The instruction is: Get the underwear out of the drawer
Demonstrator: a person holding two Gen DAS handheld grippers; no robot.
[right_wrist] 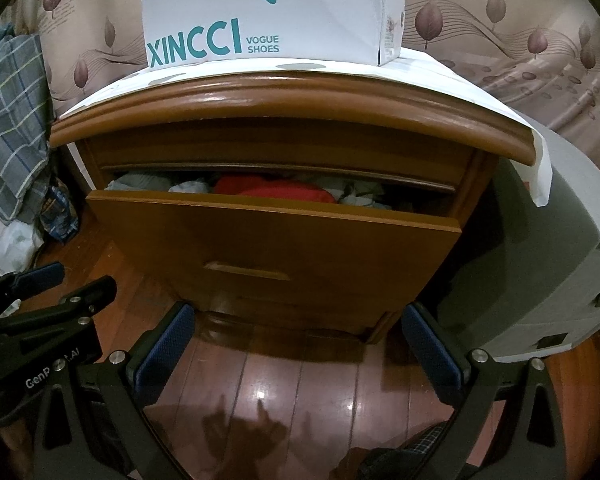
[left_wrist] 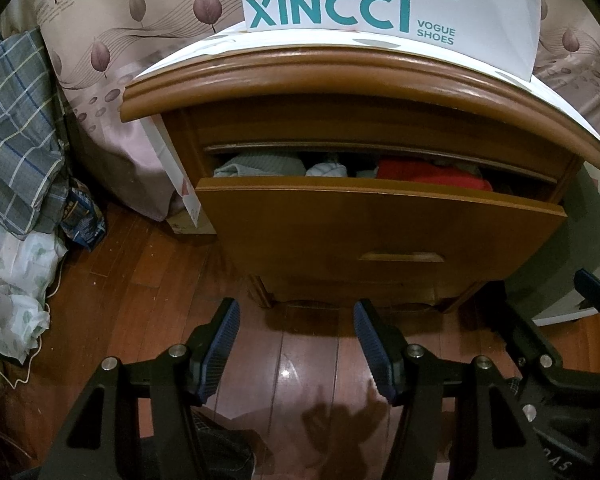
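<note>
Now both grippers are held open and empty above the floor [left_wrist: 292, 364], short of the drawer [left_wrist: 380, 224]: left gripper [left_wrist: 296, 344], right gripper [right_wrist: 296, 344]. Underwear [right_wrist: 272, 190] is seen packed inside the partly pulled-out drawer, untouched. A shoebox [left_wrist: 388, 0] is set on the nightstand [left_wrist: 340, 76].

Drawer [left_wrist: 380, 232] contents mostly hidden
</note>
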